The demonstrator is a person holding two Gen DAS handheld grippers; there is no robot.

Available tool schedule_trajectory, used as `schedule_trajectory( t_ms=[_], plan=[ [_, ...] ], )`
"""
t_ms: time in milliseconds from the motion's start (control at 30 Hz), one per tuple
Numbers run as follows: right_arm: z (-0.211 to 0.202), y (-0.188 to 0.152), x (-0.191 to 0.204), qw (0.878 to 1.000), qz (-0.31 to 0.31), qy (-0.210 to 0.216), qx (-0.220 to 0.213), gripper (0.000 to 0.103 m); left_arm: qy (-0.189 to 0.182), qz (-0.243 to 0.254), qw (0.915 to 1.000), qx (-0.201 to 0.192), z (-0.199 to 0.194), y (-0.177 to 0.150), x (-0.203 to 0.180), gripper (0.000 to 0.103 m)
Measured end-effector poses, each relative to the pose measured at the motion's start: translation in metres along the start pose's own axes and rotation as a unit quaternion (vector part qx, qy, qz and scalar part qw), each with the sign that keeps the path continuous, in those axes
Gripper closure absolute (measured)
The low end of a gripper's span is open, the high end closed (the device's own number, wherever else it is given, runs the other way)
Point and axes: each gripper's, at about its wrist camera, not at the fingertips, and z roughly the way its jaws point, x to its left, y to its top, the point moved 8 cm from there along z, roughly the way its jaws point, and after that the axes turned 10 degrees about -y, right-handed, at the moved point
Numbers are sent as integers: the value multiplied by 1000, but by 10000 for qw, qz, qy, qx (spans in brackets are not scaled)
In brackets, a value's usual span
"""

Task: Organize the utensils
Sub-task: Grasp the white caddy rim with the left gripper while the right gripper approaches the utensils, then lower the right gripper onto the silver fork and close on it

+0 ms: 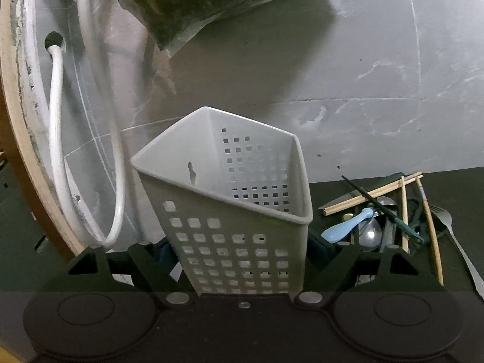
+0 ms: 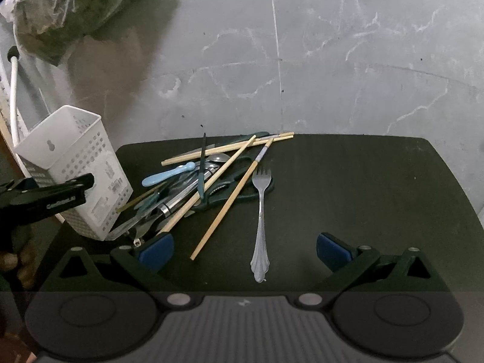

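So my left claw [image 1: 242,260] is clenched on the white perforated plastic utensil holder [image 1: 230,211], steadying it tilted. My right claw [image 2: 243,249] hangs released, the silver metal fork [image 2: 260,211] lying between its fingers. Next, I judge: close on that fork's handle.
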Motion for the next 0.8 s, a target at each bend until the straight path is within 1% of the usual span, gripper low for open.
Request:
schedule_trajectory(
  t_ms=[167, 400, 500, 567, 633, 700, 800],
  plan=[
    [7, -3, 1, 9999, 74, -72, 88, 0, -268, -102, 9996, 3, -10, -2, 5, 25],
    [24, -4, -3, 9997, 95, -123, 176, 0, -495, 46, 9987, 136, -40, -14, 10, 25],
    [33, -2, -7, 9997, 36, -117, 200, 0, -680, 34, 9974, 250, -55, -20, 8, 25],
    [37, 3, -10, 9998, -59, -173, 71, 0, -876, -35, 9956, 334, -66, -24, 7, 26],
    [42, 9, -10, 9996, -238, -113, -69, 0, -1037, -31, 9938, 395, -77, -27, 4, 27],
    [50, 16, -10, 9993, -361, -81, -106, 0, -1073, 23, 9934, 396, -85, -30, 3, 27],
    [64, 27, -11, 9990, -434, 35, -106, 0, -1137, -45, 9925, 444, -92, -34, 6, 27]
  ],
)
